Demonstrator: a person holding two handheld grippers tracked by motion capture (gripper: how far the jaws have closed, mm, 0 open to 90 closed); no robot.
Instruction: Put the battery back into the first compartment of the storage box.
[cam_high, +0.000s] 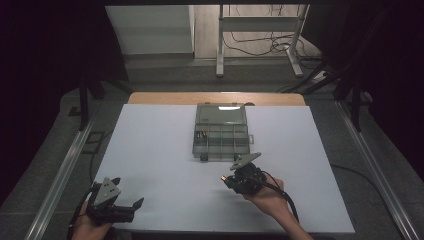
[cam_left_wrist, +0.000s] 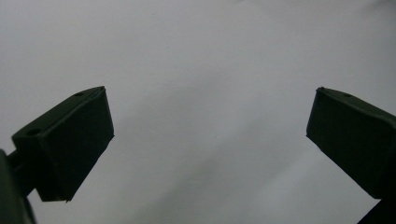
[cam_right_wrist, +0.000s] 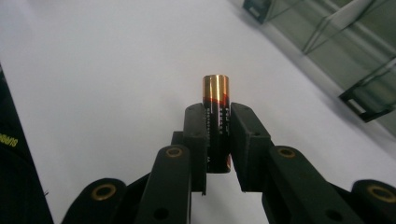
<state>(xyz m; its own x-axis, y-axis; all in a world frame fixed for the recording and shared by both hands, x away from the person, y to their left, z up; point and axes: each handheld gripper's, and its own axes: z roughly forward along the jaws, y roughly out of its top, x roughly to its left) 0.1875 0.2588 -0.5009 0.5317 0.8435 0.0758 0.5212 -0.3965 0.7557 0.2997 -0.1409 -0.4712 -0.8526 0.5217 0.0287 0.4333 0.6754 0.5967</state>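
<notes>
Clear compartment box (cam_high: 221, 131) lies just beyond the right gripper (cam_right_wrist: 218, 122), whose fingers clamp a black, copper-topped battery (cam_right_wrist: 216, 100). Left gripper (cam_left_wrist: 210, 135) fingers wide apart, empty, over the white worktop (cam_high: 160, 150).

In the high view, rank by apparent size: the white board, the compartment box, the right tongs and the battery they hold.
1. White board, by far the largest.
2. Compartment box, clear with its lid open.
3. Right tongs, smaller than the box though nearer the camera.
4. Battery, just a small tip at the tongs' end.
</notes>
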